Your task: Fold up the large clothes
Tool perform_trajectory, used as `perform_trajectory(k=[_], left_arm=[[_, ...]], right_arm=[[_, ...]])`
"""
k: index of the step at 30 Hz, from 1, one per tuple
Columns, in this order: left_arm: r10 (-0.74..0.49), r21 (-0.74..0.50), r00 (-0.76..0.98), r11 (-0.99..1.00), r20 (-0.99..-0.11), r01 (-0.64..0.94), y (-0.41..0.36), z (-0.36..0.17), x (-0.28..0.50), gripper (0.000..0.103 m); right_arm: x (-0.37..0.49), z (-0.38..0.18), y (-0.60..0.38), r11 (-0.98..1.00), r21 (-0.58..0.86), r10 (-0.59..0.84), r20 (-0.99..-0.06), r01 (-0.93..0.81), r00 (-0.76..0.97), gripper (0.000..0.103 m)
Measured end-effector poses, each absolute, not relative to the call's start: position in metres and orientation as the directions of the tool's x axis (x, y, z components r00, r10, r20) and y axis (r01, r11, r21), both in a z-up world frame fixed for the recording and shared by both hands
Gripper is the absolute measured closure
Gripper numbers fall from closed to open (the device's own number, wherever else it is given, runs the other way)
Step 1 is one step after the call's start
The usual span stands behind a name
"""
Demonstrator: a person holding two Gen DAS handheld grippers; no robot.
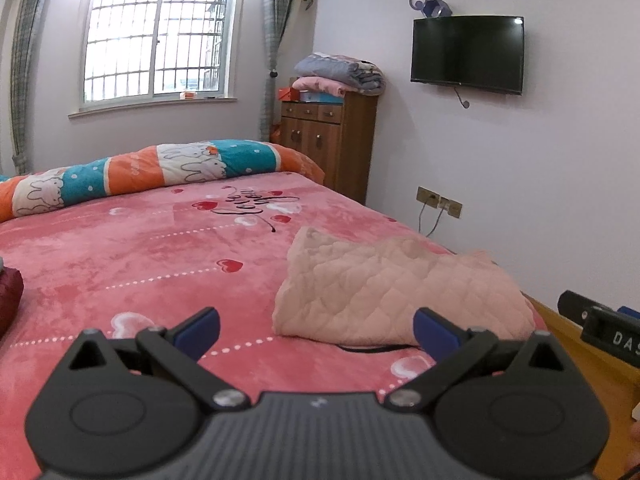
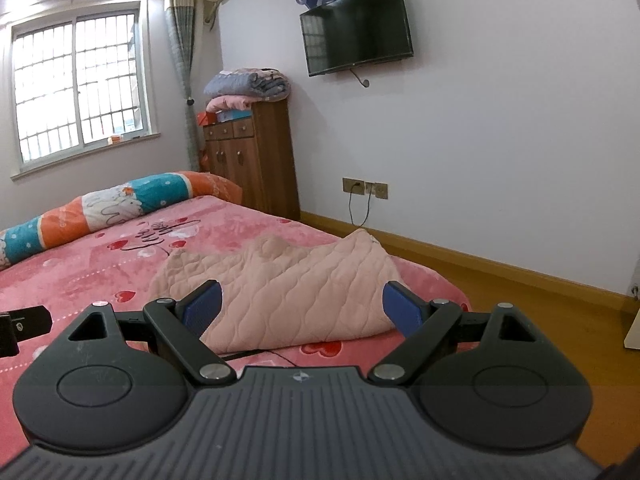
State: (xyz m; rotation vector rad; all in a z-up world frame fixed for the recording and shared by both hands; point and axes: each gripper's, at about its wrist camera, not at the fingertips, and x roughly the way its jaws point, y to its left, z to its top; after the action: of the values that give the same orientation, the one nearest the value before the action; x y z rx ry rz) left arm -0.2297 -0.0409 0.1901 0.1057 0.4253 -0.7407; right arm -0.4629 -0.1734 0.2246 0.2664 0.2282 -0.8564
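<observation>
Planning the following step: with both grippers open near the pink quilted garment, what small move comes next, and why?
Probably lower the right gripper onto the near edge of the pink quilted garment. Its jaws are open and empty, and the garment lies bunched on the bed.

I see only a sliver of a dark red item at the left wrist frame's left edge. The other gripper is cut off right; its jaws stay hidden from me
</observation>
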Motion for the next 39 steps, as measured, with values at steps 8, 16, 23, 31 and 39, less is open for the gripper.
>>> perform_trajectory(k=[8,16,23,31,39], left_arm=[[-0.633,-0.042,0.638,0.724,-0.439,0.689,-0.047,0.186,-0.236,0.001],[-0.635,-0.044,0.634,0.721,-0.441,0.692,-0.047,0.184,-0.235,0.001],[-0.631,-0.040,0.636,0.723,-0.444,0.690,-0.051,0.182,-0.236,0.001],[-0.628,-0.037,0.633,0.723,-0.453,0.690,-0.053,0.180,-0.234,0.001],[-0.629,-0.035,0.631,0.720,-0.455,0.693,-0.053,0.179,-0.234,0.001]], right_arm=[[-0.462,0.221,-0.176,0.613,0.153,-0.710,-0.324,0.775,0.626,0.000],[-0.461,0.219,-0.177,0.609,0.150,-0.711,-0.331,0.779,0.620,0.000],[-0.459,0.219,-0.175,0.607,0.148,-0.713,-0.332,0.781,0.618,0.000],[-0.458,0.218,-0.175,0.602,0.152,-0.714,-0.336,0.783,0.614,0.000],[-0.457,0.218,-0.173,0.600,0.152,-0.715,-0.339,0.785,0.612,0.000]])
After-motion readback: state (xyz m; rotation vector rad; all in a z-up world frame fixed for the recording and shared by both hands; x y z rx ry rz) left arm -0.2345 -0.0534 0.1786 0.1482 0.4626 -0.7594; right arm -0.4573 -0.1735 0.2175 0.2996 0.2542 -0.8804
